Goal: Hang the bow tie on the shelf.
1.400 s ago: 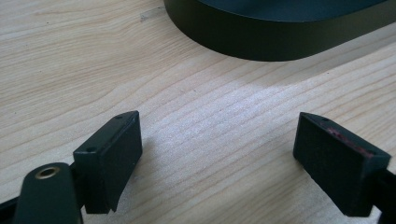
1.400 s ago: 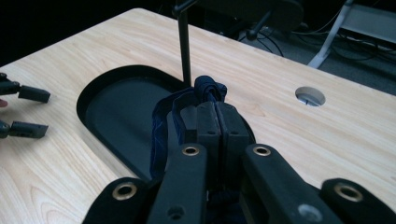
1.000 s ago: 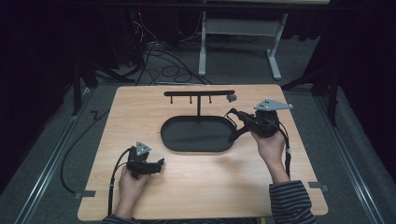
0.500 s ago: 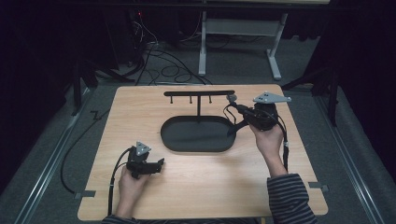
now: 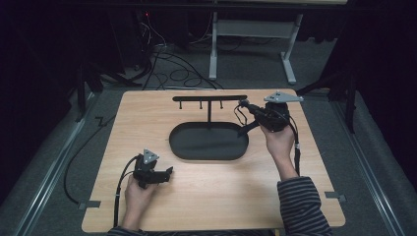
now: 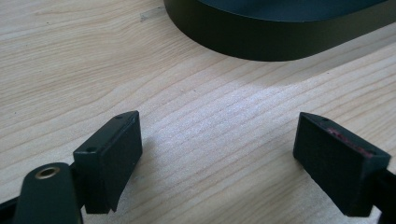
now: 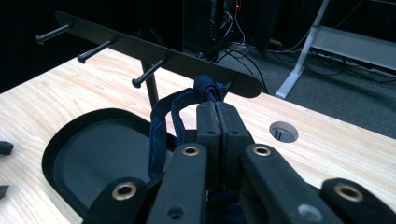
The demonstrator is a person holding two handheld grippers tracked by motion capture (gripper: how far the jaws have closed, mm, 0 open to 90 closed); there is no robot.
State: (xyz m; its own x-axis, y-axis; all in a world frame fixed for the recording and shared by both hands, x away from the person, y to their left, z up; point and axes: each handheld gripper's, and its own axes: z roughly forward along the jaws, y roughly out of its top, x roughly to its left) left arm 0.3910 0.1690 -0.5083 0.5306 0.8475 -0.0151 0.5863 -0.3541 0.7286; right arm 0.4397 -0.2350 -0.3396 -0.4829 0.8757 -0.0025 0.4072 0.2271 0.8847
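My left gripper (image 5: 164, 173) sits low at about seven o'clock, held in my left hand (image 5: 139, 191), jaws spread wide and pointing toward three o'clock. My right gripper (image 5: 244, 104) is raised at about two o'clock, gripped from below by my right hand (image 5: 277, 141), jaws pressed together on a dark blue fabric loop (image 7: 164, 122), striped sleeve (image 5: 301, 204) trailing behind.

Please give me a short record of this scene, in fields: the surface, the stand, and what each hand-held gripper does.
surface: wooden table
stand: black rack with pegs, on an oval tray base
left hand-held gripper: open, low over bare wood, near the base
right hand-held gripper: shut on a dark blue cloth loop, raised at the rack's end peg
loop on peg: cannot tell
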